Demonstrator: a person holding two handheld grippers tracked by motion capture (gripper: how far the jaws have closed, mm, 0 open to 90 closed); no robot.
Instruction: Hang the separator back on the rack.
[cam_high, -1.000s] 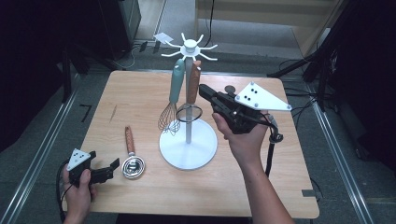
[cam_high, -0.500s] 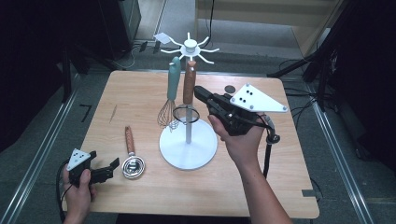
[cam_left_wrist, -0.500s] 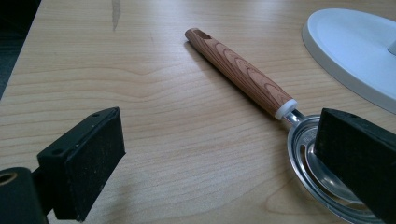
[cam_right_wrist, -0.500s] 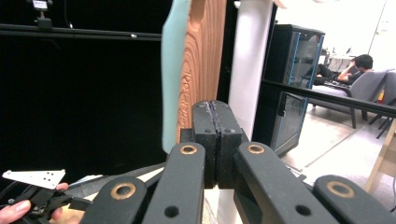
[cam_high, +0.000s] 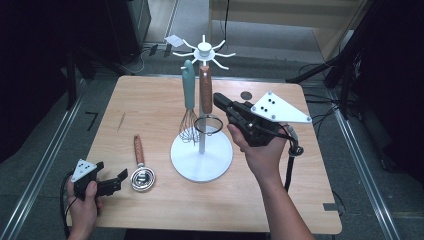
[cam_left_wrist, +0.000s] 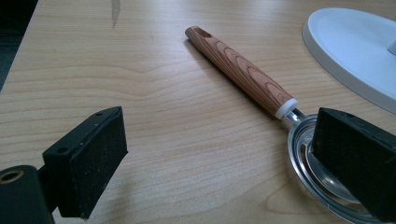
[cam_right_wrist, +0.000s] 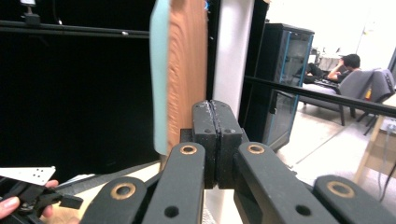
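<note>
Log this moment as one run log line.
right gripper: jaws shut, empty, beside hung strainer | left gripper: jaws open, by tabled strainer

Whisk (cam_high: 188, 107): teal handle, wire head down, hanging upright.
Wooden table (cam_high: 150, 100): pale grain, with a dark streak (cam_high: 122, 121) on its left part.
Dark round disc (cam_high: 246, 95): lying near the table's far edge.
White paper sheet (cam_high: 174, 41): on the floor beyond the table.
Seated person (cam_right_wrist: 343, 65): far background.

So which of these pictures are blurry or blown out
Right gripper view: the wood-handled utensil close up is soft, and the room at right is overexposed. Left gripper view: the near jaws blur, the strainer handle is sharp. High view: evenly lit, dark surroundings.
</note>
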